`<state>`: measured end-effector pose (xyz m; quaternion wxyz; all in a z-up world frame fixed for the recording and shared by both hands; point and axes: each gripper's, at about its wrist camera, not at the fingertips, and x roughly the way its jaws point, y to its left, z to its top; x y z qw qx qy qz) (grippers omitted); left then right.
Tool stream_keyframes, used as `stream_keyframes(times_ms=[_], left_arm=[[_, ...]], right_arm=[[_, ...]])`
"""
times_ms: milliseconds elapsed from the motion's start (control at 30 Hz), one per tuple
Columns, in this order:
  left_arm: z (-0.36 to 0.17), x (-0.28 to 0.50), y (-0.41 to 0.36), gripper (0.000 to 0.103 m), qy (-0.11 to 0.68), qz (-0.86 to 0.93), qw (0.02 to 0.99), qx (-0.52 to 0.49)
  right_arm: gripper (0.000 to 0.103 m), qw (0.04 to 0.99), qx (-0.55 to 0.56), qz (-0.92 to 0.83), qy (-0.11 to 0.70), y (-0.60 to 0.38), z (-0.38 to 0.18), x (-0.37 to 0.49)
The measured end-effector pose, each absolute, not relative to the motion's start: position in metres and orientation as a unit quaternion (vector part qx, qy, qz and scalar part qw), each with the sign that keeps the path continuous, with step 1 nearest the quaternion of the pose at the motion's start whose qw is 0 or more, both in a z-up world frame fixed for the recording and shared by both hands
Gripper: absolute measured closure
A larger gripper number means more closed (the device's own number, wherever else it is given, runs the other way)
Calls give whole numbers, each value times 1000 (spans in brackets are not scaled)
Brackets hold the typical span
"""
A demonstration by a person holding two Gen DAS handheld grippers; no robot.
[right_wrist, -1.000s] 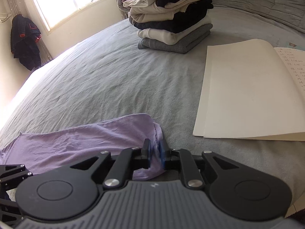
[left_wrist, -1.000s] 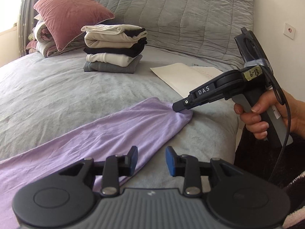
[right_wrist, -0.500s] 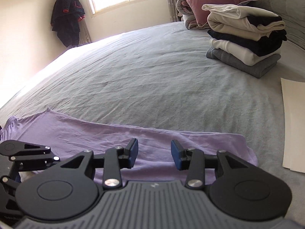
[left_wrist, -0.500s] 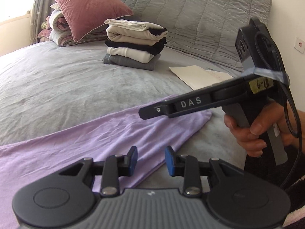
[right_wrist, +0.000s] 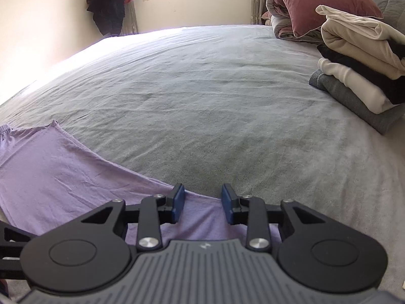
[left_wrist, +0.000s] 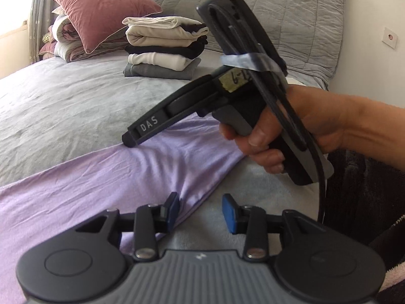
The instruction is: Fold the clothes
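Observation:
A lavender garment (left_wrist: 101, 177) lies spread flat across the near side of the grey bed (left_wrist: 63, 101). My left gripper (left_wrist: 201, 212) hovers over its near hem, jaws opening, blue pads apart; the cloth's edge runs just beside the left pad without being pinched. A hand (left_wrist: 291, 131) holds my right gripper (left_wrist: 127, 139), whose tip rests at the garment's far edge. In the right wrist view the right gripper (right_wrist: 202, 202) has the garment (right_wrist: 50, 172) edge lying between its closing jaws, and the pads do not press on it.
A stack of folded clothes (left_wrist: 164, 50) sits farther up the bed, also on the right (right_wrist: 362, 71). A pink pillow (left_wrist: 101, 7) on rolled bedding lies by the quilted headboard (left_wrist: 291, 12). A dark garment (right_wrist: 111, 2) hangs on the far wall.
My right gripper let go of the garment's corner, rolled, and slid left along the far edge with its jaws parted. The left gripper has hardly moved.

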<state>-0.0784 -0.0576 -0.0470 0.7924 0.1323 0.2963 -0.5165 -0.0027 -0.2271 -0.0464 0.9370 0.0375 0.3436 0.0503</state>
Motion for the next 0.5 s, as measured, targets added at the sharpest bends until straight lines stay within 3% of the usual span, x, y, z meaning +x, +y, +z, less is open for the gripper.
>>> stream_keyframes(times_ms=[267, 500], left_arm=[[-29, -50, -30, 64, 297, -483, 820, 80], [-43, -52, -23, 64, 314, -468, 818, 115]], right_arm=[[63, 946, 60, 37, 316, -246, -35, -36], [61, 953, 22, 18, 303, -246, -46, -79]])
